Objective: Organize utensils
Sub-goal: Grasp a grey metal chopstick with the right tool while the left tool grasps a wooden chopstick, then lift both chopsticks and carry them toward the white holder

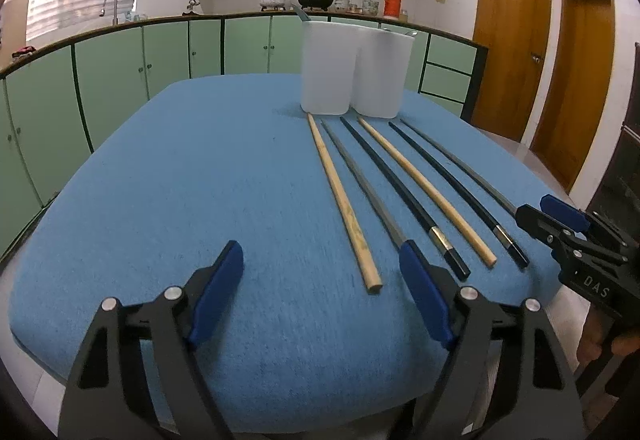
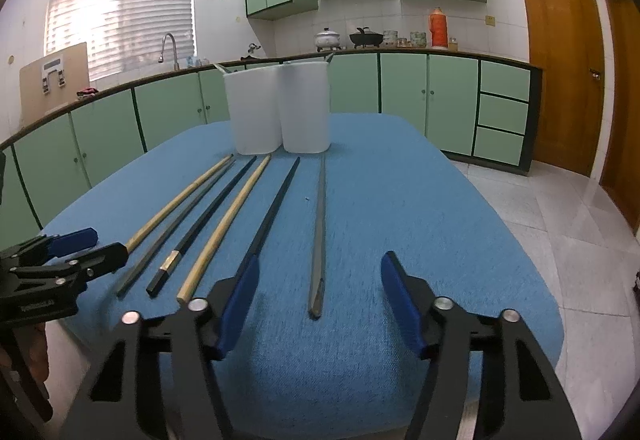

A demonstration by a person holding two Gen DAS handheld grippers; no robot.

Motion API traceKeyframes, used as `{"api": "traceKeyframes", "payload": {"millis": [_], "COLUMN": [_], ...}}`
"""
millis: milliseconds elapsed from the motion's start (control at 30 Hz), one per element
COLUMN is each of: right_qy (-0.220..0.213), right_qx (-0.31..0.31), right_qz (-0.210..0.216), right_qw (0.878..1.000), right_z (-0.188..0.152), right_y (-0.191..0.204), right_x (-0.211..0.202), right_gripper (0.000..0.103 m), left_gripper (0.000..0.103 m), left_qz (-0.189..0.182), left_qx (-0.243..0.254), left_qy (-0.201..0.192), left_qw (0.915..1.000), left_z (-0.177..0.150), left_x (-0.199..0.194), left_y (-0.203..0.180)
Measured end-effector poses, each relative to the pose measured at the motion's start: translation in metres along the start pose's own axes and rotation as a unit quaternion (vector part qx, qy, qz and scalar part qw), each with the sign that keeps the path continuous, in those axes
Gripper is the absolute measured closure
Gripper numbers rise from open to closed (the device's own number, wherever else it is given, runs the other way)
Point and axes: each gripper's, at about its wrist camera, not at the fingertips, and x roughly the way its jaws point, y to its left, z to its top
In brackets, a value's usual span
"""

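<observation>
Blue table cloth under six chopsticks — green kitchen cabinets behind

white letters "DAS" on the right gripper body, no other text legible

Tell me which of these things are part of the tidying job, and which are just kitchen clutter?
Part of the job:
- two wooden chopsticks
- two black chopsticks with metal bands
- two grey metal chopsticks
- two white plastic holders
- left gripper, right gripper, both open

Just lying about:
- white lidded pot
- black wok
- orange thermos flask
- wooden board
</observation>
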Motion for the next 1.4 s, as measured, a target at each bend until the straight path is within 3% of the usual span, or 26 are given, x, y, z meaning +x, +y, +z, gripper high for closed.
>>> {"api": "traceKeyframes", "payload": {"millis": [833, 967, 1167, 1400], "right_qy": [-0.030, -0.029, -0.025, -0.031], "right_qx": [-0.028, -0.026, -0.022, -0.007], "right_qz": [-0.043, -0.037, -0.033, -0.028], "right_qw": [0.998, 0.999, 0.999, 0.999], "right_z": [-0.018, -0.017, -0.013, -0.006], "right_y": [0.007, 0.008, 0.006, 0.000], "right_x": [0.002, 0.003, 0.002, -0.006], "right_gripper": [0.087, 0.093, 0.096, 0.096], "left_gripper": [0.082, 0.096, 0.097, 0.097], "left_qz": [0.017, 0.023, 0.027, 0.038], "left_qx": [0.008, -0.001, -0.013, -0.001], "left_qy": [-0.026, -0.029, -0.033, -0.070], "left_qw": [0.9995, 0.9993, 0.9990, 0.9969], "left_z": [-0.010, -0.011, -0.007, 0.002], "left_x": [-0.001, -0.003, -0.010, -0.030], "left_y": [-0.019, -0.019, -0.015, -0.017]}}
